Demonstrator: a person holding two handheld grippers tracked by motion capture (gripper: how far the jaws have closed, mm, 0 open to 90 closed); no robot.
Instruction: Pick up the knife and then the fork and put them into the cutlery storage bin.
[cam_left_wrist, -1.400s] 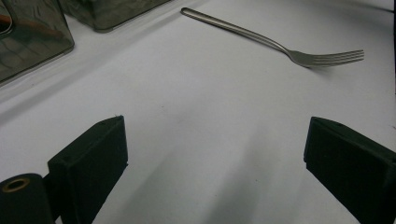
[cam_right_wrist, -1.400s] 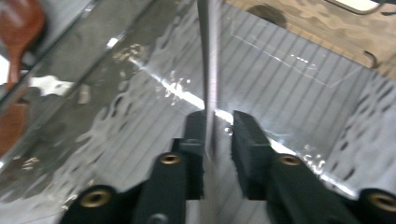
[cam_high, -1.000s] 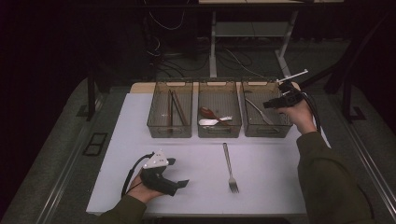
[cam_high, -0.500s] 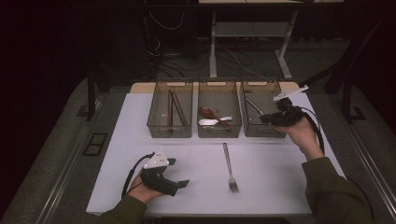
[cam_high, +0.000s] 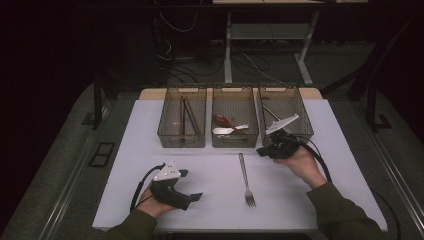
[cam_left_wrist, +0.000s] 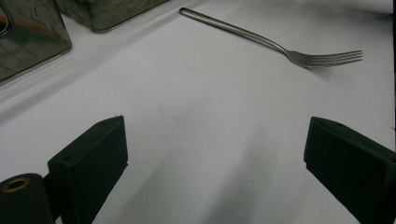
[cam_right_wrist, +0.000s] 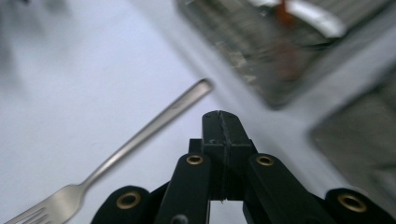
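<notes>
I am bringing the right hand-held gripper (cam_high: 264, 150), jaws pressed together and empty, toward the slim silver metal fork (cam_high: 245, 178) lying lower centre on the white counter (cam_high: 140, 165); jaws need reopening astride the handle.

Surfaces: brushed metal, smoky plastic, matt black.
We note the fork (cam_high: 245, 180) as smooth satin metal on a matt white table (cam_high: 150, 150); at 12 o'clock, bins (cam_high: 182, 137) of translucent grey plastic; the right gripper (cam_right_wrist: 219, 116) is matt black with brass-coloured rivets.
</notes>
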